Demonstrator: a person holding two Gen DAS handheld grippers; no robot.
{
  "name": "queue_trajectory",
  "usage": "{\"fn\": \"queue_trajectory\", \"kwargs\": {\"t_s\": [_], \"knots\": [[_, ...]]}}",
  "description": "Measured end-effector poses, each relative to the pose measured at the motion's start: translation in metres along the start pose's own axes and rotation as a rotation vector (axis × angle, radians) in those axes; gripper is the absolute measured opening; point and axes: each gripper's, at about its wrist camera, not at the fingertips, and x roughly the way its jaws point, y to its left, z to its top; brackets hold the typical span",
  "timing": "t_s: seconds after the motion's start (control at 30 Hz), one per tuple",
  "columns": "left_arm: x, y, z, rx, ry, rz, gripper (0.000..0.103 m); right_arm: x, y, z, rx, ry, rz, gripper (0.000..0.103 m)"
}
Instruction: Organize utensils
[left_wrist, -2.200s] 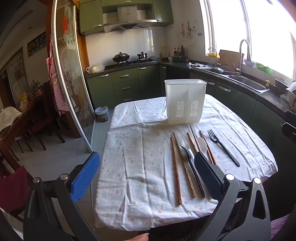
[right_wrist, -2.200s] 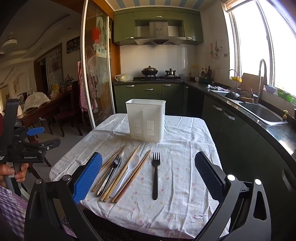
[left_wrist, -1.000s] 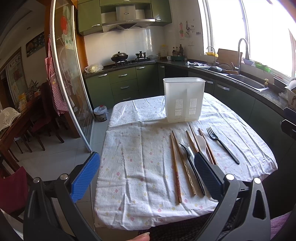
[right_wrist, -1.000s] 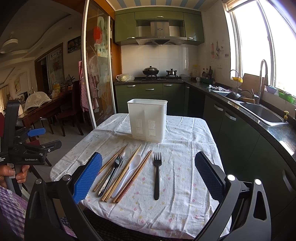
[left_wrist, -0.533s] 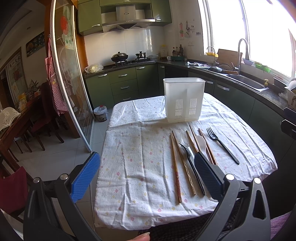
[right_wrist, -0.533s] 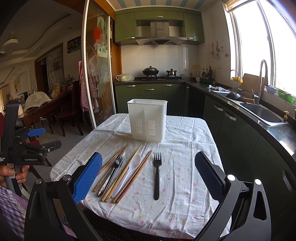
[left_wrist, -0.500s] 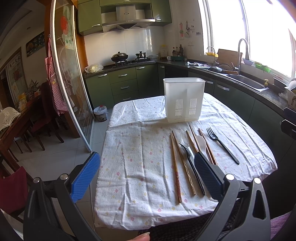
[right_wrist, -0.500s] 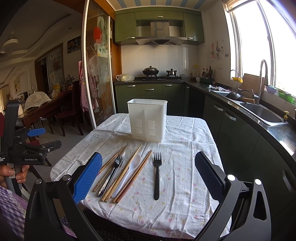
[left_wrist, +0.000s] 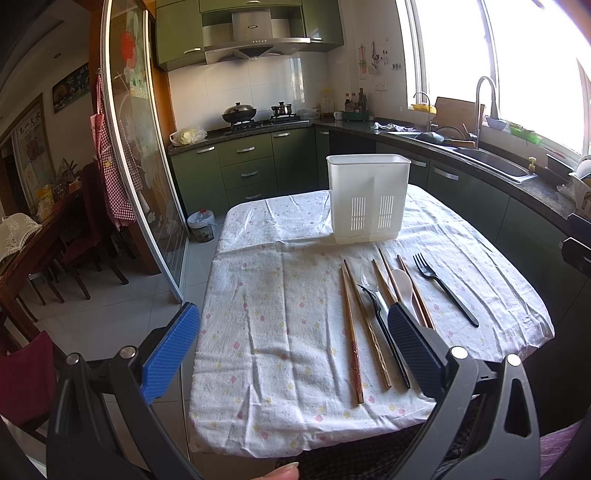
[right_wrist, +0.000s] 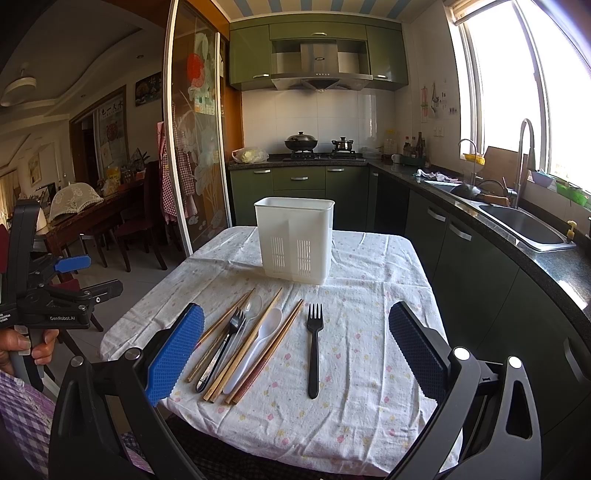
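Both the left tool (left_wrist: 291, 350) and right tool (right_wrist: 295, 350) hang spread wide, empty, over the desk's (right_wrist: 369, 424) near edge. Chopsticks (right_wrist: 255, 341), spoons and two black forks (right_wrist: 314, 347) lie before the white caddy (right_wrist: 295, 240), with bare cloth either side.

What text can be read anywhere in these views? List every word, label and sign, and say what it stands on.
"GenRobot.AI": white print on the black body of the left hand-held gripper, right wrist view.
Small logo on the stainless steel range hood: too small to read.
Framed calligraphy sign on the dining room wall: characters blurred, not readable.
White slotted plastic utensil holder: no text.
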Motion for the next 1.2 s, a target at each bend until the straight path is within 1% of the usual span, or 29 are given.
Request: {"fn": "queue_trajectory", "kwargs": {"t_s": [1.0, 1.07, 1.13, 1.2], "knots": [[0.002, 0.000, -0.004, 0.006, 0.006, -0.004, 0.097, -0.001, 0.000, -0.001, -0.001, 0.005, 0.003, 0.099], [0.003, 0.001, -0.005, 0.001, 0.009, -0.018, 0.097, -0.001, 0.000, -0.001, 0.000, 0.004, 0.004, 0.099], [0.008, 0.003, -0.005, -0.018, 0.049, -0.039, 0.097, -0.001, 0.000, -0.001, 0.001, 0.002, 0.005, 0.099], [0.021, 0.010, -0.005, -0.066, 0.129, -0.022, 0.097, -0.002, 0.000, -0.001, 0.002, -0.002, 0.007, 0.099]]}}
